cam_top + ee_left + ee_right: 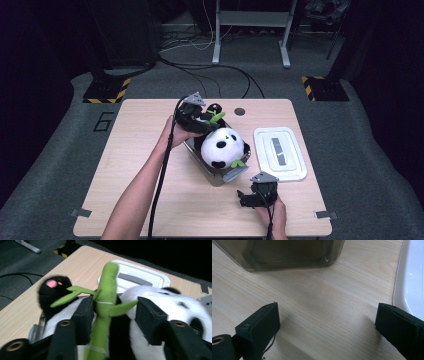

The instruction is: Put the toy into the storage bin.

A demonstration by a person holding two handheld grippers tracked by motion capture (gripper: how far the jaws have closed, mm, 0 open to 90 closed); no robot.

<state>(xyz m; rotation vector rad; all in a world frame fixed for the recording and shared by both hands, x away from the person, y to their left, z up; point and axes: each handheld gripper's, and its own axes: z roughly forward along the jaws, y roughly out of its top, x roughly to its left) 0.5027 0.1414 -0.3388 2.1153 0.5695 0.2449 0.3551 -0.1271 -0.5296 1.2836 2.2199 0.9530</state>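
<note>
Packing was underway: your left tool, jaws parted around the panda's green stalk, pressed it into the box; your right tool waited wide open, empty. Next, fetching the lid.

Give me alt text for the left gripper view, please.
The left hand-held gripper has its black jaws open around a green plush bamboo stalk on a toy panda in a clear box. A white lid lies beyond on the wooden table.
</note>
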